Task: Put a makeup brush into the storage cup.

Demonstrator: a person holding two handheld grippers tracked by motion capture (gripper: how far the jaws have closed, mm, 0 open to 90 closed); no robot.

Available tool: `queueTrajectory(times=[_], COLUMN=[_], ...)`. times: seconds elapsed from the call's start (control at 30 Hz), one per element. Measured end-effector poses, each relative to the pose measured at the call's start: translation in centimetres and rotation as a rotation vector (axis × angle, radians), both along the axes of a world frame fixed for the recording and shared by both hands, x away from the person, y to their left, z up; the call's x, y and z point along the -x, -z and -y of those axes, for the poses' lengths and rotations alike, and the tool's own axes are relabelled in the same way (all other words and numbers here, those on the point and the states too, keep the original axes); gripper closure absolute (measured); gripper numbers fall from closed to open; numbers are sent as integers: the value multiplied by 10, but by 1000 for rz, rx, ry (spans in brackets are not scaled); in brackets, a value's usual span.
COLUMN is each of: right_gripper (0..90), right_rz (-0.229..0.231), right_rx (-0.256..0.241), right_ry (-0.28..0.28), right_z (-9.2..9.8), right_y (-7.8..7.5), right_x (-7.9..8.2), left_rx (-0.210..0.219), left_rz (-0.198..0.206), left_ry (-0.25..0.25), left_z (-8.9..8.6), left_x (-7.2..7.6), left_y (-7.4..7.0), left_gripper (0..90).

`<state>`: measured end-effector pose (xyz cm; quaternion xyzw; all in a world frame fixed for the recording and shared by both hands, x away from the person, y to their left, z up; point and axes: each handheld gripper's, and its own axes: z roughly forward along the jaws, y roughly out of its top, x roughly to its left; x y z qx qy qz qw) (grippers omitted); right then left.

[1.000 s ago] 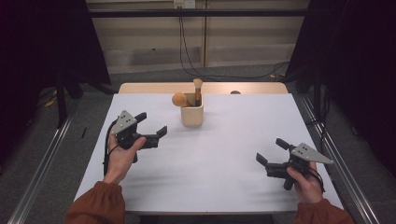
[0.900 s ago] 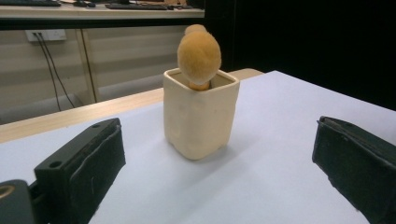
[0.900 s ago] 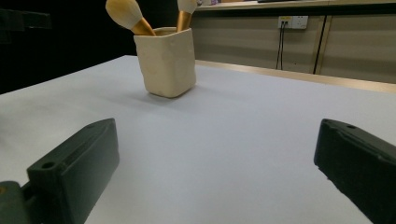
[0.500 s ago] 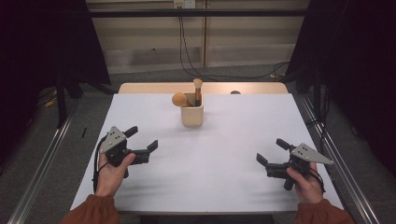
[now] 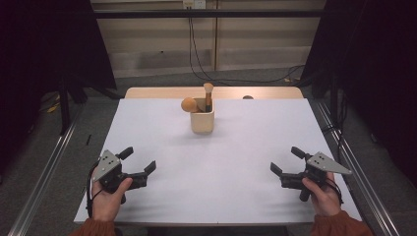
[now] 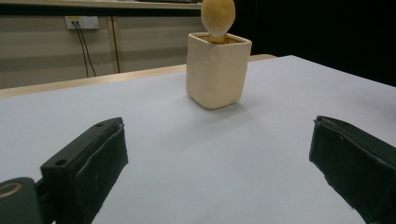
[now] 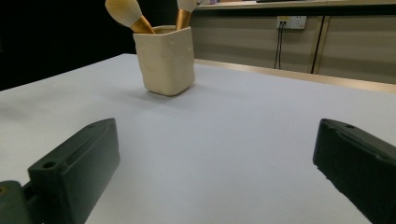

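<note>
Left gripper (image 5: 139, 161) lower (brushes (image 7: 126, 14) right-view)

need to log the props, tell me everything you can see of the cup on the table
The cup is a cream, squarish holder with rounded corners and slightly uneven walls, ceramic by its look. It stands upright on the white table, toward the far edge near the middle, apart from both grippers. Two brushes stand in it, bristles up: a round-headed one leaning left in the high view, and a slimmer one nearly upright.
</note>
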<state>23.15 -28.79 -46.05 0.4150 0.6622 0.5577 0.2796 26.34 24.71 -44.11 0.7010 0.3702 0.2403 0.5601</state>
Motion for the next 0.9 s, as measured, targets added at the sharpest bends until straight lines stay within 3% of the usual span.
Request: queueTrajectory(times=[0.23,0.33,0.4,0.47,0.6,0.67,0.73,0.9], right_gripper=[2,2,2,2,1,1,0,0], right_rz=[0,8,10,12,15,13,12,7], right_rx=[-4,1,2,-1,0,-9,-6,-3], right_ry=[5,2,1,-1,-8,-6,-11,-14], right_z=[0,1,2,2,2,1,0,1], right_y=[0,-1,-1,-1,-1,-2,-2,-1], right_x=[3,5,6,6,5,5,5,3], left_rx=[-34,-4,-9,-10,-25,-2,-31,-30], left_rz=[-1,12,35,19,26,3,8,8], left_ry=[16,-14,-40,-23,-7,-10,-12,1], left_z=[-2,-7,-9,-9,-9,-9,-8,-6], left_x=[7,10,12,13,15,14,13,13], left_y=[5,6,5,6,6,7,7,7], left_gripper=[41,41,42,41,41,41,42,42])
